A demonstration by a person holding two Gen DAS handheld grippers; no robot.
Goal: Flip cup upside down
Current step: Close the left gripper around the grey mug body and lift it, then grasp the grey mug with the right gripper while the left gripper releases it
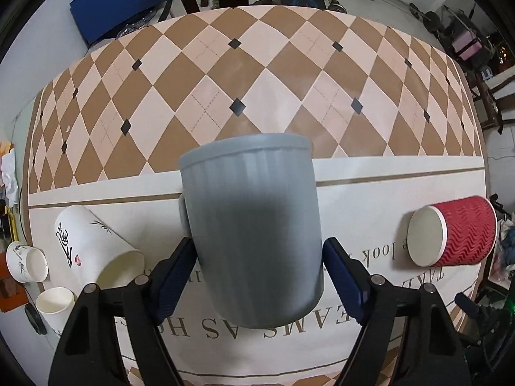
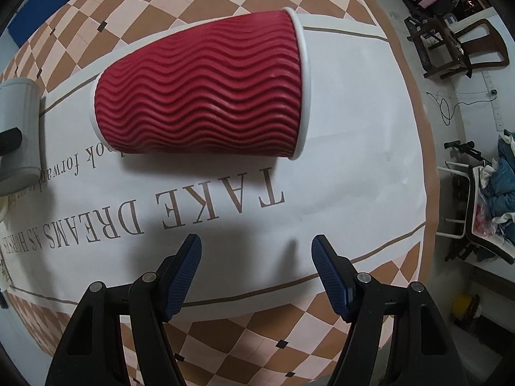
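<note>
Grey ribbed mug [image 1: 254, 231] with a small side handle sits between the blue pads, its flat closed end up and tilted slightly. Over to the right, the red wavy-sleeved paper cup [image 2: 199, 96] lies on its side on the tablecloth.

Surface [image 1: 289, 74] under a diamond-checked cloth with a white lettered band, red ripple cup [image 1: 450, 231] lying on its side on that band, white printed cup [image 1: 93, 244] tipped over well left of it, two small white cups [image 1: 25, 260] farther left
</note>
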